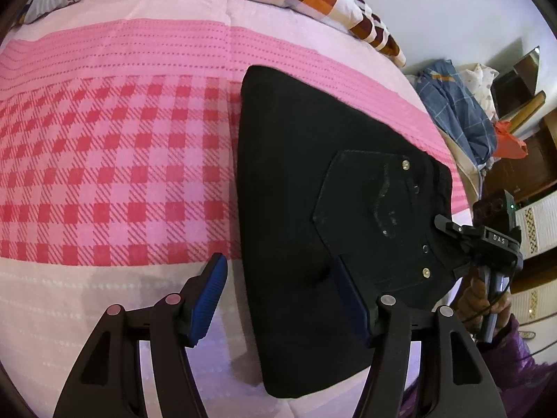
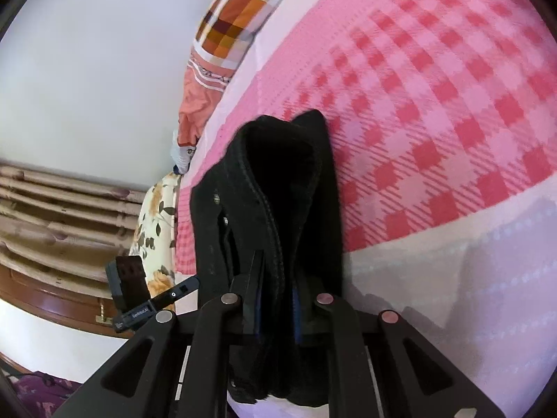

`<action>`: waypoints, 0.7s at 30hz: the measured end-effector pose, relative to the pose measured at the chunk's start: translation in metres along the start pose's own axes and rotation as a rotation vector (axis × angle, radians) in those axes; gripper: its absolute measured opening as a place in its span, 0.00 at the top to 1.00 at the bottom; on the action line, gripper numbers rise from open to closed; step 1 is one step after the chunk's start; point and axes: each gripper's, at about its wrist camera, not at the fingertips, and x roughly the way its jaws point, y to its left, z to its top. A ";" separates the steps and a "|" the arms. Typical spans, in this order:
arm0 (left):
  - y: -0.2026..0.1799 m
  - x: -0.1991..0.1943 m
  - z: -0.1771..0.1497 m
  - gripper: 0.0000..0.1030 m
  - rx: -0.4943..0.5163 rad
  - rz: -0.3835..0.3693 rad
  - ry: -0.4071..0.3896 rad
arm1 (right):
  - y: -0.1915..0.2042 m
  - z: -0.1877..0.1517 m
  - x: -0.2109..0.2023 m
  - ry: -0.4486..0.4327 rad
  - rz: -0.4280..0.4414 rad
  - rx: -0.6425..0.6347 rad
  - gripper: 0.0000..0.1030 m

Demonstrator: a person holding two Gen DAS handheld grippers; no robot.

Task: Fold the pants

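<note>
- Black denim pants (image 1: pixel 306 209), already folded into a narrow stack, lie on the pink checked bedspread (image 1: pixel 104 160), their long axis running from the near edge of the bed to the far side.
- Right gripper (image 2: pixel 276 308) is clamped on the thick waistband end (layers bunch between its blue pads), at the stack's near right corner.
- Left gripper (image 1: pixel 278 299) hangs with jaws apart, one pad over the cloth, one over the bedspread; it probably touches nothing, though the view is steep.
- Pants' near left edge lies directly beneath the left gripper, so that hand is better placed for the free corner.
</note>
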 end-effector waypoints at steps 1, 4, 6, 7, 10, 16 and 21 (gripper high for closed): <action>0.000 0.002 -0.001 0.38 0.000 0.003 0.000 | -0.001 0.000 0.000 -0.002 0.009 0.003 0.89; -0.002 0.003 -0.005 0.37 0.017 0.022 -0.017 | 0.002 0.000 -0.004 -0.009 0.011 -0.004 0.83; -0.005 0.004 -0.007 0.37 0.033 0.039 -0.028 | 0.007 -0.001 -0.007 -0.019 -0.006 -0.023 0.77; -0.006 0.004 -0.007 0.36 0.043 0.058 -0.037 | 0.011 -0.002 -0.009 -0.025 -0.027 -0.038 0.76; -0.008 0.005 -0.009 0.35 0.057 0.079 -0.052 | 0.021 -0.003 -0.016 -0.050 -0.077 -0.068 0.72; -0.008 0.001 -0.008 0.35 0.073 0.142 -0.095 | 0.033 -0.012 -0.019 -0.065 -0.159 -0.113 0.69; -0.010 -0.001 -0.009 0.30 0.104 0.203 -0.124 | 0.033 -0.017 -0.013 -0.055 -0.206 -0.124 0.66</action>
